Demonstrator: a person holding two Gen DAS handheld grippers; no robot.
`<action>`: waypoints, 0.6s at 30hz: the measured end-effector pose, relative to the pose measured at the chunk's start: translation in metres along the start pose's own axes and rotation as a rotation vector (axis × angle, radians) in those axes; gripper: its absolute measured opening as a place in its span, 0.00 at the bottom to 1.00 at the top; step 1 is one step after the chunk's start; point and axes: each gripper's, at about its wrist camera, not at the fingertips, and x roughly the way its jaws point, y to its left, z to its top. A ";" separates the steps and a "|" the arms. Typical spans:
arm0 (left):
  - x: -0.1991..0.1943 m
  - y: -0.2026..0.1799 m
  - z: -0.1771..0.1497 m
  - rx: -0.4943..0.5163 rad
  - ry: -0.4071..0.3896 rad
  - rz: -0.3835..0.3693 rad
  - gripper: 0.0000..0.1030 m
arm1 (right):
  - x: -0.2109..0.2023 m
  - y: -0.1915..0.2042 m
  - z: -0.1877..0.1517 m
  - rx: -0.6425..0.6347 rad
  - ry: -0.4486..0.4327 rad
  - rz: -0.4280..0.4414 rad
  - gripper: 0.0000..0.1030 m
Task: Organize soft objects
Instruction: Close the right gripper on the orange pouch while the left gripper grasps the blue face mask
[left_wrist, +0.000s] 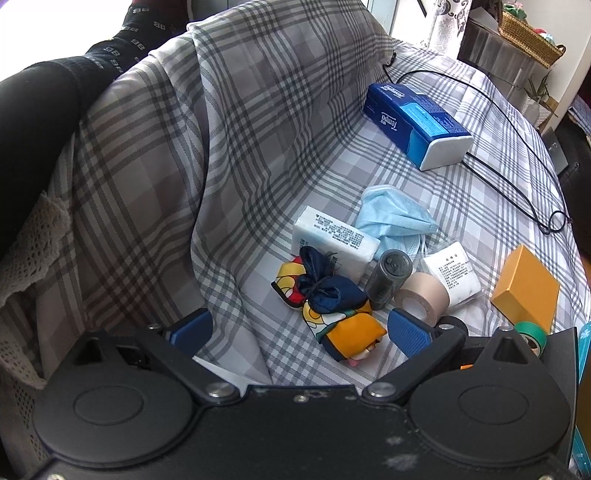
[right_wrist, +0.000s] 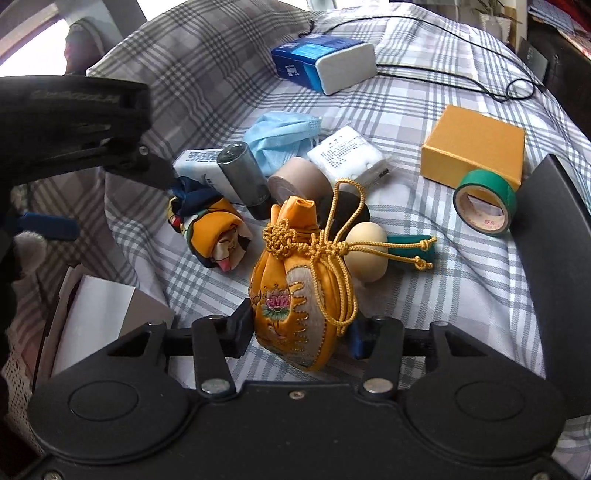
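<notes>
My right gripper (right_wrist: 301, 332) is shut on a yellow embroidered drawstring pouch (right_wrist: 295, 306), held just above the plaid sheet (right_wrist: 424, 295). My left gripper (left_wrist: 299, 332) is open and empty, its blue pads on either side of a colourful knotted scarf bundle (left_wrist: 332, 306), which also shows in the right wrist view (right_wrist: 210, 229). A blue face mask (left_wrist: 391, 218) (right_wrist: 280, 133), a white tissue pack (left_wrist: 332, 236) and a white wrapped cotton pack (left_wrist: 454, 273) (right_wrist: 347, 155) lie just beyond.
A blue Tempo tissue box (left_wrist: 413, 122) and black cable (left_wrist: 517, 155) lie further back. A dark cylinder (left_wrist: 388, 280), beige tape roll (left_wrist: 424, 299), green tape roll (right_wrist: 484, 203), orange box (right_wrist: 472, 144) and wooden egg (right_wrist: 369, 251) are nearby. A plaid pillow (left_wrist: 166, 166) rises left.
</notes>
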 end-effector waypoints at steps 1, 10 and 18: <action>0.004 -0.002 0.000 0.004 0.010 0.003 0.98 | -0.004 0.001 -0.003 -0.016 -0.018 0.004 0.48; 0.020 -0.021 0.004 0.043 0.029 0.007 0.99 | -0.019 -0.010 -0.003 -0.002 -0.098 0.065 0.48; 0.028 -0.029 0.020 0.048 -0.002 0.067 0.99 | -0.028 -0.025 -0.003 0.067 -0.145 0.084 0.48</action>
